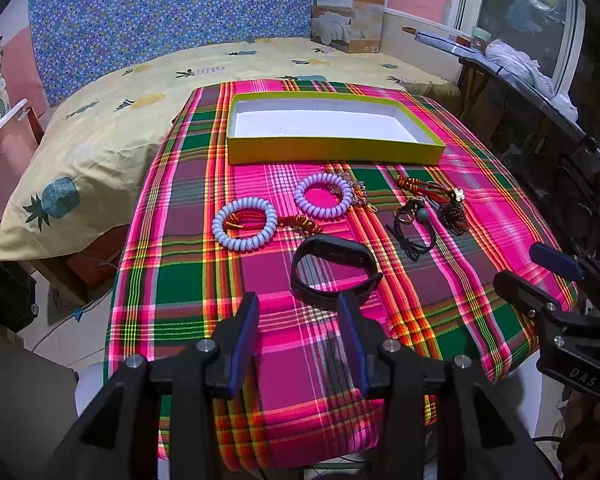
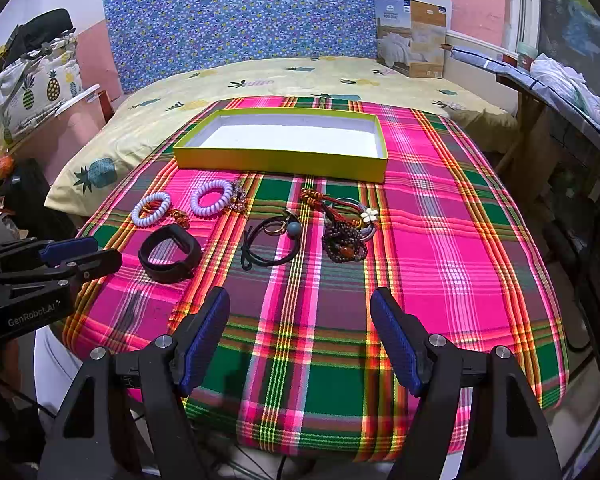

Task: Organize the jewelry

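**Both grippers waiting open before an untouched spread of jewelry**

The jewelry is lying in a loose row across the middle of the frame on the plaid cloth (image 2: 440,216), with the shallow yellow-green box (image 2: 280,164) sitting empty just behind it, toward the upper centre. That layout looks deliberate: the box, open side up, is probably serving as the collecting tray, placed close behind the pieces so that each needs only a short carry.

The left gripper (image 1: 298,312) is hanging at the bottom centre of its view, fingers spread and holding nothing, pointing at the black wristband (image 1: 334,272) lying just ahead of its tips. That is likely the first piece it is lining up for.

The right gripper (image 2: 300,312) is also gaping wide and empty, low in its frame, facing the black hair tie with a blue bead (image 2: 272,242) and the dark beaded bracelet (image 2: 344,244) with its red cords and white flower charm.

Toward the left of the row, two lilac coil bracelets (image 2: 152,209) (image 2: 212,198) are resting near each other, each touching smaller trinkets.

Nothing is sitting inside the box, so the sorting seems not yet begun.
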The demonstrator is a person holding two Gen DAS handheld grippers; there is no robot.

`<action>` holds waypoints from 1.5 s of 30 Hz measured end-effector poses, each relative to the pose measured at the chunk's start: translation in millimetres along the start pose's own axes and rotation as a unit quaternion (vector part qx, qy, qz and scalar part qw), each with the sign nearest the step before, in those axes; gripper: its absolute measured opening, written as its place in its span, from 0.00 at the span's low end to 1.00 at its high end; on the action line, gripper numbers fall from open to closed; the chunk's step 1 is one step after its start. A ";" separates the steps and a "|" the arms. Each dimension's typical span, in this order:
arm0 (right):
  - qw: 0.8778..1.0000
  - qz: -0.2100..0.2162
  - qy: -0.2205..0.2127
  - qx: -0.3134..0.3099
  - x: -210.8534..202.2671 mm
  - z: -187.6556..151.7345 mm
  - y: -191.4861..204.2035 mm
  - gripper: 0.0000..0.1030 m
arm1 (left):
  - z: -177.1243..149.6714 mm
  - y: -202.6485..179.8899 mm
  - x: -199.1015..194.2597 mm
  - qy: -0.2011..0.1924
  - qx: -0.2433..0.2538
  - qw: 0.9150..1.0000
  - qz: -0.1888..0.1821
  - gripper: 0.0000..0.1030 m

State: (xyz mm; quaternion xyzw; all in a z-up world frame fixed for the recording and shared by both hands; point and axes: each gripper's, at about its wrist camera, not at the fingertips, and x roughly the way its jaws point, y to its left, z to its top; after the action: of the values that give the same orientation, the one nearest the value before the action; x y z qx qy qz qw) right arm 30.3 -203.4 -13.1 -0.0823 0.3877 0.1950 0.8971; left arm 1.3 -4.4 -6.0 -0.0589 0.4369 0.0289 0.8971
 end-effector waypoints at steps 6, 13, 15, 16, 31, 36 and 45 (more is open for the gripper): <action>1.000 0.000 0.000 0.000 0.2 0.0 0.0 0.71 | -0.4 -0.3 0.2 0.000 0.000 1.000 0.000 0.42; 1.000 0.000 0.000 0.000 0.3 0.1 0.0 0.71 | 0.3 -0.2 -0.2 0.001 -0.001 1.000 -0.001 0.42; 1.000 0.001 0.001 0.000 0.3 0.2 0.0 0.71 | 0.0 -0.2 -0.2 0.002 -0.001 1.000 -0.001 0.42; 1.000 0.001 0.001 0.000 0.2 0.2 0.0 0.71 | 0.1 0.2 -0.4 0.002 -0.001 1.000 0.000 0.42; 1.000 0.001 0.001 0.000 2.4 -1.2 -0.1 0.71 | 2.6 5.1 3.5 0.008 -0.014 1.000 -0.014 0.42; 1.000 0.003 0.002 0.000 6.6 -1.0 1.2 0.71 | 5.7 16.9 6.8 0.004 -0.037 0.999 -0.014 0.42; 1.000 0.016 0.003 0.008 17.5 6.7 -10.1 0.71 | 20.7 42.4 21.6 -0.003 -0.061 0.998 0.007 0.42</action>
State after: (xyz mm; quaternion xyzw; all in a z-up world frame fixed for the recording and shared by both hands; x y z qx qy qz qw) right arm 49.9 -205.6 -21.2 -0.0698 0.3933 0.2061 0.8933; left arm 26.4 40.4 -13.7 -0.1103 0.4319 0.0624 0.8930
